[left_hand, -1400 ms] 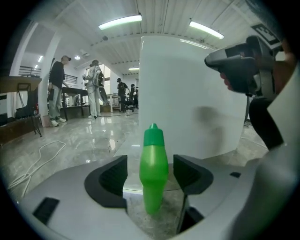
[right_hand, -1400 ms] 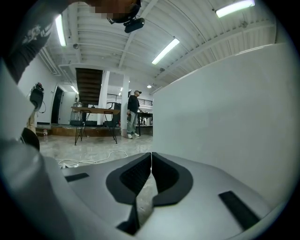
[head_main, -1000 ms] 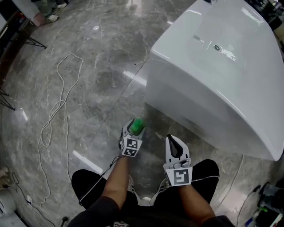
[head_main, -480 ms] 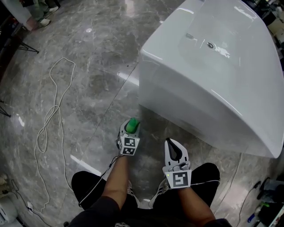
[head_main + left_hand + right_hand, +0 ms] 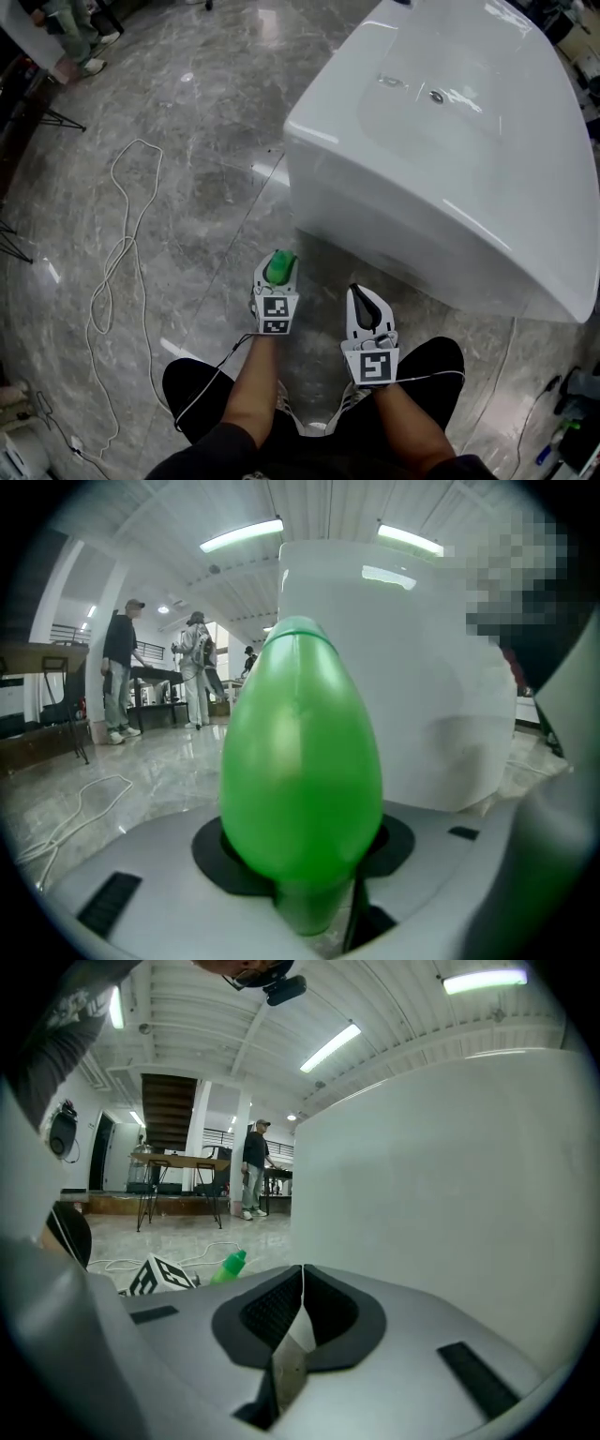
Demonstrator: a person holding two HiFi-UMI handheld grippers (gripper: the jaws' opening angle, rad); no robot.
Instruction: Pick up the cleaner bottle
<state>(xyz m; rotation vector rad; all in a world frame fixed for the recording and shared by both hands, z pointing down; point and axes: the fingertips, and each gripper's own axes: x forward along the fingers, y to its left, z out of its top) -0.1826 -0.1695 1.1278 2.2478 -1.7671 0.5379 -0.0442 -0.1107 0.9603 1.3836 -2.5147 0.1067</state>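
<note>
The cleaner bottle (image 5: 280,267) is bright green with a rounded, egg-shaped body. In the head view it sits between the jaws of my left gripper (image 5: 278,263), just in front of the person's knees. These jaws have just been closing, and now they press on the bottle (image 5: 300,752) from both sides. Seen from the left gripper (image 5: 302,841), the bottle fills the middle of the view. My right gripper (image 5: 362,296) hangs beside it, shut and empty, its pads (image 5: 272,1312) meeting. In the right gripper view the bottle (image 5: 228,1266) is small at the left.
A large white bathtub (image 5: 450,141) stands right in front of both grippers on the grey marble floor. A white cable (image 5: 112,272) loops over the floor at the left. People stand by tables (image 5: 120,672) far back in the hall.
The left gripper's jaws have closed on the green bottle and the gripper has come up a little with it. The right gripper has stayed in place.
</note>
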